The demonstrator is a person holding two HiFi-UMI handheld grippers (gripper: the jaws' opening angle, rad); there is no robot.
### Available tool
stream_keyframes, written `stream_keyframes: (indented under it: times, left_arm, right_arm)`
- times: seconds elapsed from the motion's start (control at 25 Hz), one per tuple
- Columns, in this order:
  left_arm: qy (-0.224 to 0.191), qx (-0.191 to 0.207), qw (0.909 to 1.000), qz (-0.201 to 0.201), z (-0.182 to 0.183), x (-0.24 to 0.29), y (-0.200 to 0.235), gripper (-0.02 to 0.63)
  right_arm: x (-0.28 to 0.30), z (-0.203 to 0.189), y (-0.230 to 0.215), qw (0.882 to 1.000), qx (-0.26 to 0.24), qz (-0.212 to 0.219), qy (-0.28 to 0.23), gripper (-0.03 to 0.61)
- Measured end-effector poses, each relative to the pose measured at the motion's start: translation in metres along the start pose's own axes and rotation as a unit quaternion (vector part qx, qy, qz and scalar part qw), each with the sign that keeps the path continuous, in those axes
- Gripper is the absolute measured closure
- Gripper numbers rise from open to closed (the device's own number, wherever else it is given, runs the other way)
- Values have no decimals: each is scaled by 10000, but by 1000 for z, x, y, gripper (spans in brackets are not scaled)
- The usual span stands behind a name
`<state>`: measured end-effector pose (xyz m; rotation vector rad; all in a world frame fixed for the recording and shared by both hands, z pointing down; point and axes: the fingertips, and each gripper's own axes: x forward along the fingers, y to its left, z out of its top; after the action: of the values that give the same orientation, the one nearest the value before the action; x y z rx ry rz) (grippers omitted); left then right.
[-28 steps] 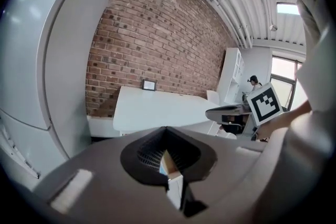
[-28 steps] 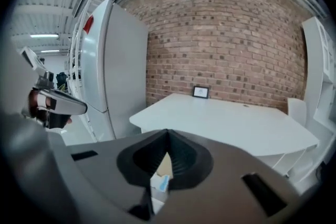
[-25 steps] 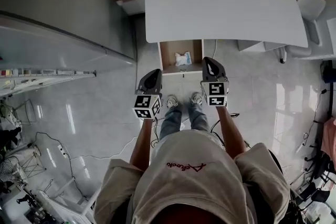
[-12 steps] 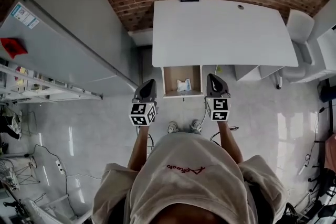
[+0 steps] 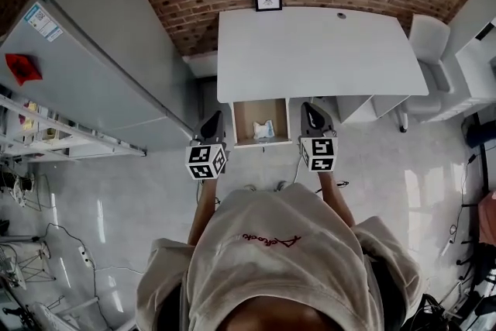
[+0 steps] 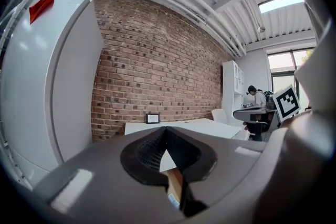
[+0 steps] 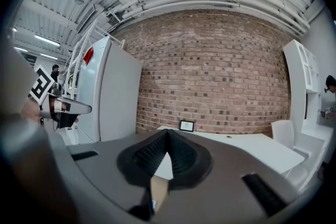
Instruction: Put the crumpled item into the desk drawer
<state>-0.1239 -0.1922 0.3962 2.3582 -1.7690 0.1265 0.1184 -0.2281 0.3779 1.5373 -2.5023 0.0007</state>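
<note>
The white desk (image 5: pixel 318 50) stands against the brick wall. Its wooden drawer (image 5: pixel 242 114) is pulled open under the front edge. A crumpled white and blue item (image 5: pixel 263 129) lies inside the drawer. My left gripper (image 5: pixel 215 118) hangs just left of the drawer, shut and empty. My right gripper (image 5: pixel 308 108) hangs just right of it, also shut and empty. In the left gripper view the jaws (image 6: pixel 166 129) meet at the tip, with a sliver of the drawer (image 6: pixel 175 182) showing below. The right gripper view shows the same closed jaws (image 7: pixel 168 132).
A tall grey cabinet (image 5: pixel 93 66) stands at the left, with metal shelving (image 5: pixel 46 136) before it. A small picture frame (image 5: pixel 268 2) sits at the desk's back edge. A white chair (image 5: pixel 428 39) is at the right. Cables (image 5: pixel 70 244) run over the tiled floor.
The head view has tilted up, so more brick wall shows and the desk sits lower. Both grippers stay shut on either side of the open drawer. The crumpled item has not moved.
</note>
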Motion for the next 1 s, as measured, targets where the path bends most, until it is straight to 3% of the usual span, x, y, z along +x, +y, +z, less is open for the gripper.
stream_keyframes:
  times: [1.0]
  left_arm:
    - [57, 51, 9998, -193, -1, 13, -17, 604]
  right_arm:
    - [3, -8, -1, 9998, 35, 84, 150, 568]
